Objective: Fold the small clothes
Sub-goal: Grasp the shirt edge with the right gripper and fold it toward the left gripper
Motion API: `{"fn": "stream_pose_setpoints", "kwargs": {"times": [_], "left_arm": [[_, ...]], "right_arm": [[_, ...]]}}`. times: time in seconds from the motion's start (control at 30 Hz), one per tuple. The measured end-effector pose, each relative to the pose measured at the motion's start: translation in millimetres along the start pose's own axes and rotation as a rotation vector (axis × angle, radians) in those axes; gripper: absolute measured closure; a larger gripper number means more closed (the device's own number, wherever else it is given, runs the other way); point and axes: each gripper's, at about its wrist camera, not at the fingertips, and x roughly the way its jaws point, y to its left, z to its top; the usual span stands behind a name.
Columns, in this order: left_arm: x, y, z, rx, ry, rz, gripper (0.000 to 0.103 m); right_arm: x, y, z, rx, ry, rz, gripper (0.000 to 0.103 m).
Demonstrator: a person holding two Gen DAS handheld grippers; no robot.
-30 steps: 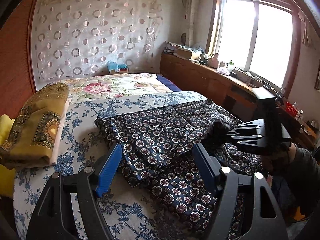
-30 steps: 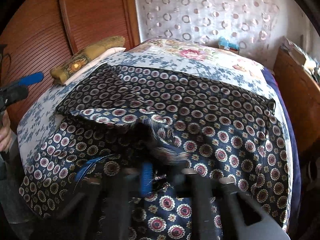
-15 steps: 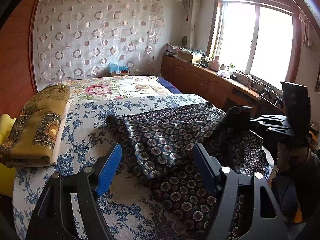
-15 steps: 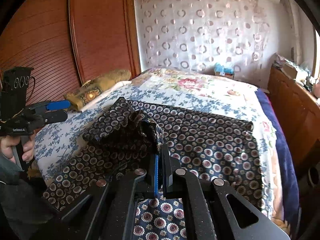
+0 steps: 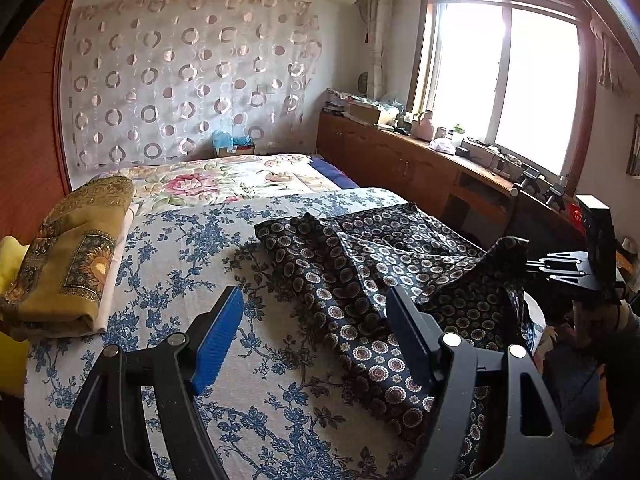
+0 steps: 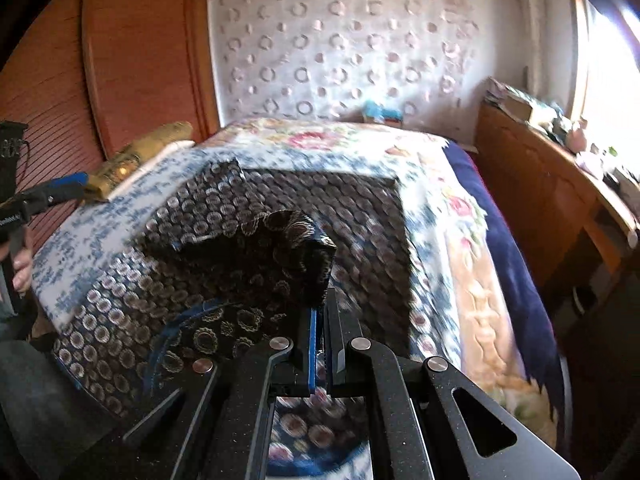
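**A:** Left wrist view. What differs from a second ago?

**B:** The dark patterned garment (image 5: 360,276) then lay spread flat over the blue-flowered bedspread (image 5: 172,264). Now its left part has been dragged toward the right side of the bed, and one edge rises in a peak to the right gripper (image 5: 532,266), which has drawn back toward the bed's right edge. The left gripper (image 5: 312,340) has stayed above the bedspread, its blue pads spread wide with nothing between them.

**A:** Right wrist view?

**B:** The right gripper (image 6: 320,320) has its pads pressed together on a bunched fold of the garment (image 6: 288,256), lifted clear of the cloth beneath. Earlier that fold sat low among the flat layers. The background is smeared by motion. The left gripper (image 6: 60,190) shows at the left margin, beside a folded yellow cloth (image 6: 140,156).

**A:** Meaning for the task?

**B:** Probably a fold in progress: one layer is being carried across the rest. The garment remains on the bed, rumpled, the fold not yet laid down.
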Motion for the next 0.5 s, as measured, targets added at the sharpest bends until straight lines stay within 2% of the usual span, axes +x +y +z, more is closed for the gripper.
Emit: {"fn": "stream_pose_setpoints", "kwargs": {"times": [0.2, 0.3, 0.37, 0.43, 0.5], "left_arm": [[0, -1, 0, 0.0, 0.002, 0.006, 0.028], [0, -1, -1, 0.001, -0.001, 0.009, 0.028], [0, -1, -1, 0.002, -0.002, 0.012, 0.028], [0, -1, 0, 0.001, -0.003, 0.012, 0.028], [0, -1, 0, 0.002, -0.003, 0.013, 0.028]], "right_arm": [[-4, -1, 0, 0.015, 0.015, -0.023, 0.1], [-11, -1, 7, 0.004, -0.001, -0.038, 0.089], [-18, 3, 11, -0.006, -0.02, -0.04, 0.07], [-24, 6, 14, -0.015, -0.042, -0.045, 0.063], [-31, 13, 19, -0.029, -0.056, -0.036, 0.062]]}}
